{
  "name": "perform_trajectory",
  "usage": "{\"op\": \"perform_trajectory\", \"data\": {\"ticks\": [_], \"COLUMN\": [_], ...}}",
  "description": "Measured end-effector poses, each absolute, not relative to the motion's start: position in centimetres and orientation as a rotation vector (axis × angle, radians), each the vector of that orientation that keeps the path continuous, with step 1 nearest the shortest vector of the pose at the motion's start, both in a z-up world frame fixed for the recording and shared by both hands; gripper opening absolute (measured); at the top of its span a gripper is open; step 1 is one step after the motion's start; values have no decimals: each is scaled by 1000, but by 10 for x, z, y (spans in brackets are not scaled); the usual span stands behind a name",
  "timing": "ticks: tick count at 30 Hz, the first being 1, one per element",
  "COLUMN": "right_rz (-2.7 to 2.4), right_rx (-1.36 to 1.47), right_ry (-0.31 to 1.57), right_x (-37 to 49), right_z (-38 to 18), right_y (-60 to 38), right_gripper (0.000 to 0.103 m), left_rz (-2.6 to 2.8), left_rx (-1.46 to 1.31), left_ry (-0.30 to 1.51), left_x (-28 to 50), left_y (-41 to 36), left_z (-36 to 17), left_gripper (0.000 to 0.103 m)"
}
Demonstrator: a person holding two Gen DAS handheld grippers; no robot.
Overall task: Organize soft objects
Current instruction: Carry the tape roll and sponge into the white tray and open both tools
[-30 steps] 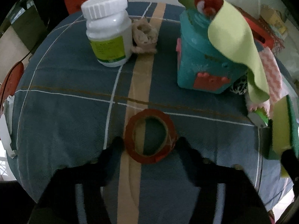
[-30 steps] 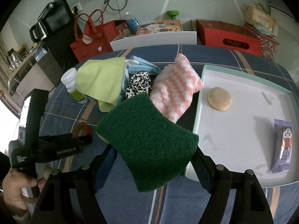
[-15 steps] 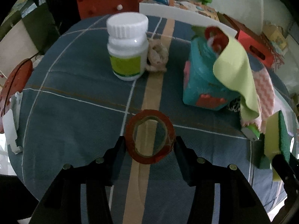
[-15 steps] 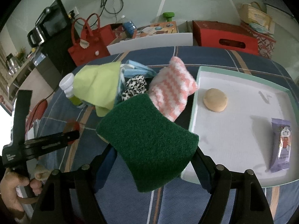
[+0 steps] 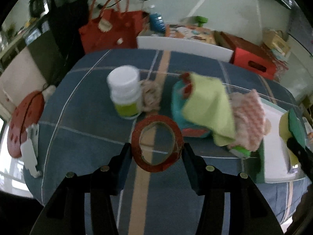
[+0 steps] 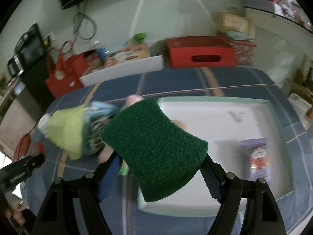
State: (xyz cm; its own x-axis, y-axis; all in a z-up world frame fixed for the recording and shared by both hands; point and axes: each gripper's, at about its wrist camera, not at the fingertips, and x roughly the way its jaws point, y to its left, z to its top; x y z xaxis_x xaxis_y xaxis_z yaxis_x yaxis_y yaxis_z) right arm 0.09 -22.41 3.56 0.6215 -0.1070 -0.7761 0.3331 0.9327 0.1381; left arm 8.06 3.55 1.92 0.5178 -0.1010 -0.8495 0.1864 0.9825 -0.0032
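Green sponge [image 6: 154, 148] clamped in right gripper [image 6: 159, 164], angled down; left gripper [image 5: 156, 152] pinching tape roll [image 5: 157, 143].

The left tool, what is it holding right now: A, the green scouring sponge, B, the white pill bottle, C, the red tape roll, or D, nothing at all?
C: in the left wrist view the left tool has its two fingers pressed on either side of the red tape roll, lifted clear of the blue tablecloth.
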Motion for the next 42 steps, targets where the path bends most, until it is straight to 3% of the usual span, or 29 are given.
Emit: {"op": "perform_trajectory", "data": {"ticks": [17, 30, 42], "right_rz": [-491, -668, -659], "right_rx": [370, 463, 523], "right_ry": [864, 875, 892], "right_x": [13, -6, -10], "right_z": [40, 16, 1], "right_y": [-327, -401, -420], "right_gripper": [81, 81, 83], "left_rz": [-491, -653, -660], "left_rx": [285, 366, 370], "left_ry": [920, 988, 1023], "left_x": [81, 76, 82], "left_y": [-124, -232, -264], "left_z": [61, 7, -21], "left_gripper": [53, 53, 54]}}
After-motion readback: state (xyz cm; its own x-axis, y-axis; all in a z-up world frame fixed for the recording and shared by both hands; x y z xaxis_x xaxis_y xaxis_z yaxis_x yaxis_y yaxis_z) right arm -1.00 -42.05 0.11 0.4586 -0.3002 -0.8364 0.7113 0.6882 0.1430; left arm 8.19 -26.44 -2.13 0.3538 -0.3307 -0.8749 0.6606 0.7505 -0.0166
